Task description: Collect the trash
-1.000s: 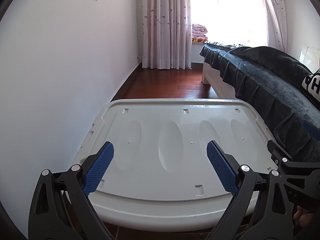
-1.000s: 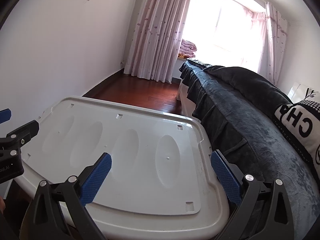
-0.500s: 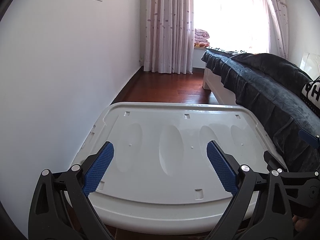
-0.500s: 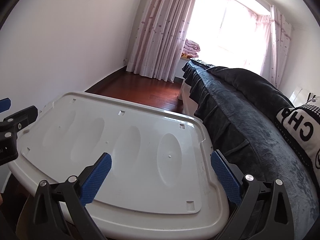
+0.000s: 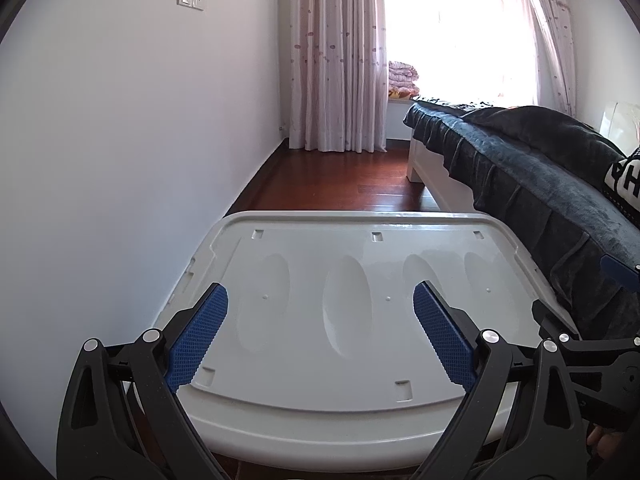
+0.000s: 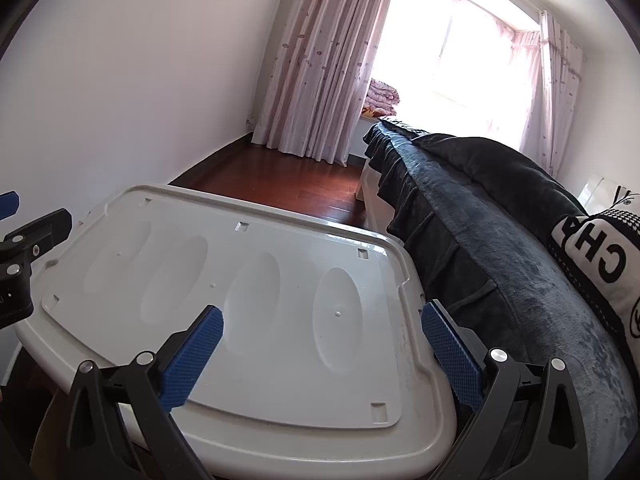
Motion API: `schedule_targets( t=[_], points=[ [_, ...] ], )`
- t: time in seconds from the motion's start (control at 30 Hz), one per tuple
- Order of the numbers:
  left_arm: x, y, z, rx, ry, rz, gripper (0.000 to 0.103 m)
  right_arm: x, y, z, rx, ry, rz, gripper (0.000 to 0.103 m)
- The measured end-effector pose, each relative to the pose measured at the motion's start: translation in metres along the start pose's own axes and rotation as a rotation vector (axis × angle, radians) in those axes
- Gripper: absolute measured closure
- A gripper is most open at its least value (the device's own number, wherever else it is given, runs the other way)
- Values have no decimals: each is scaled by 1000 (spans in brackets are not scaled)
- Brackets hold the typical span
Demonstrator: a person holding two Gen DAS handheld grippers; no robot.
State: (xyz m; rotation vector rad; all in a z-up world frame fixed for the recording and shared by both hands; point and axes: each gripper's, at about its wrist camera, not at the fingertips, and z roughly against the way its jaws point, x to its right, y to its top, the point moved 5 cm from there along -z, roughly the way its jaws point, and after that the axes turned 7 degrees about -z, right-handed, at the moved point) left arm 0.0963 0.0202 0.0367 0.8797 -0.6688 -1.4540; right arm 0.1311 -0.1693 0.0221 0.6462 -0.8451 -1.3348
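A white plastic lid (image 5: pixel 348 312) with oval dents tops a bin and fills the lower half of both views; the same lid (image 6: pixel 248 304) lies under my right gripper. My left gripper (image 5: pixel 320 296) hovers open above the lid's near half, with nothing between its blue pads. My right gripper (image 6: pixel 322 318) is open too, over the lid's right part, its right pad near the lid's edge beside the bed. No trash shows in either view.
A bed with a dark blue cover (image 5: pixel 532 176) runs along the right, a black-and-white pillow (image 6: pixel 592 256) on it. A white wall (image 5: pixel 120 140) stands close on the left. Red-brown wood floor (image 5: pixel 340 184) leads to pink curtains (image 5: pixel 336 56) and a bright window.
Both views have tilted upward a little, so the lid sits lower in the frames and more wall and window show. Both grippers have stayed open.
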Motion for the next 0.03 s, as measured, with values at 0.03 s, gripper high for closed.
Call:
schedule_targets(
  t=[0.03],
  points=[
    [0,-1,0,-5,-2,0,11,0,0,0,0,1,-1,5]
  ],
)
